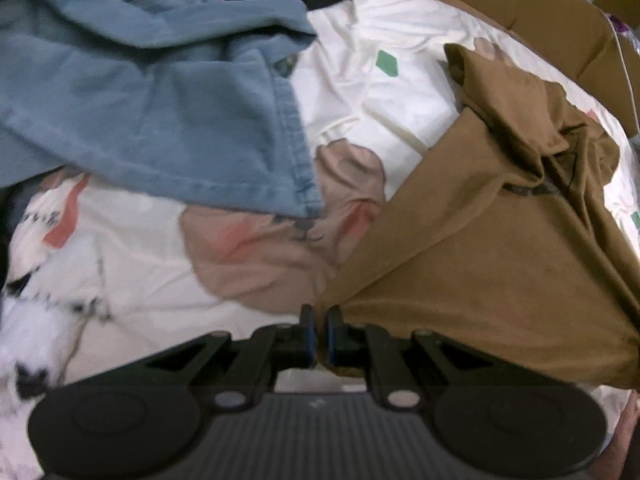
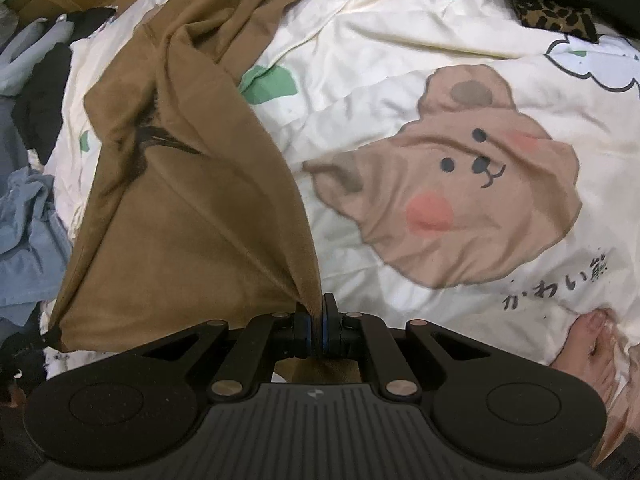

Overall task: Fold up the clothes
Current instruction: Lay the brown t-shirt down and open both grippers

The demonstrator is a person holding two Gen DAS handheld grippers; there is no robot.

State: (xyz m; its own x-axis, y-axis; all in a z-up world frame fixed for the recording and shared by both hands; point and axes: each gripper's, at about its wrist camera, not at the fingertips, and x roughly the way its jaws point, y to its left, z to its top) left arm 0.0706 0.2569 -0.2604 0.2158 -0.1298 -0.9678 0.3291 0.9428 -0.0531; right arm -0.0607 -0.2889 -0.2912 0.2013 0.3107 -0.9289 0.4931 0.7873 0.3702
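Brown garment: soft, tan-brown cloth, lying crumpled on the bed and pulled up at two points. In the right wrist view it fans out from the tongs toward the upper left, with deep folds and a dark seam or collar line near its middle. In the left wrist view the same garment fills the right side, bunched and rumpled at its far end.

Right gripper: jaws narrow, pinched on a gathered corner of the brown cloth; the fabric runs straight out from between the pads.

Left gripper: jaws drawn close together, an edge of the brown cloth caught at the right-hand pad and between the tips. This view is slightly blurred.

Blue denim garment: spread over the upper left of the left view, hem stitched, lying apart from the brown one, its corner over the bedsheet.

Bedsheet: cream, wrinkled, printed with a tan bear face with pink cheeks, green patches, and dark lettering near the lower right.

A bare foot rests on the sheet at the right edge.

Leopard-print item at the top right. Pile of blue and dark clothes along the left edge. Cardboard boxes beyond the bed, upper right of the left view.
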